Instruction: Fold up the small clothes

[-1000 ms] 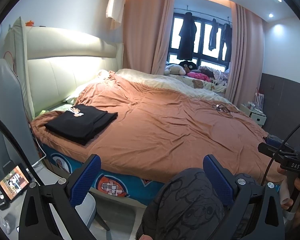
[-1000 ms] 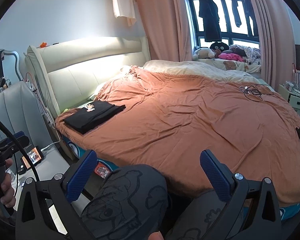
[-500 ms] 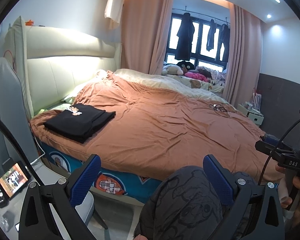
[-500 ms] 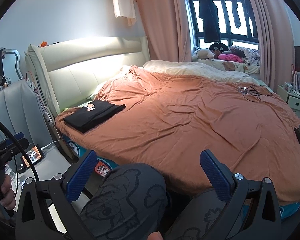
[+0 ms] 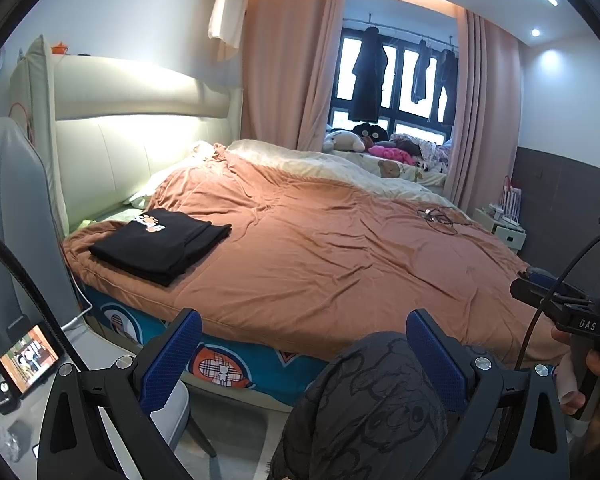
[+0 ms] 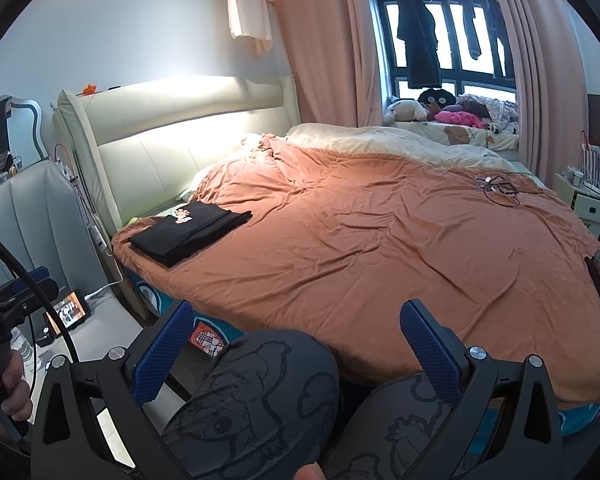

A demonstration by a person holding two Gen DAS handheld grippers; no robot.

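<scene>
Both grippers, left [image 5: 300,354] and right [image 6: 296,346], hung spread wide and empty over the person's knees, short of the bed [image 5: 340,264]. Folded black shirt [image 5: 160,246] lay at the bed's near-left corner, well apart, forward-left of both, long axis toward headboard; left gripper judged nearer

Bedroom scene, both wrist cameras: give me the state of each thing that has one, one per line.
left gripper: open, empty
right gripper: open, empty
black shirt: folded, lying on the bed
orange cover: spread, wrinkled
curtains: drawn aside
phone: screen lit
</scene>
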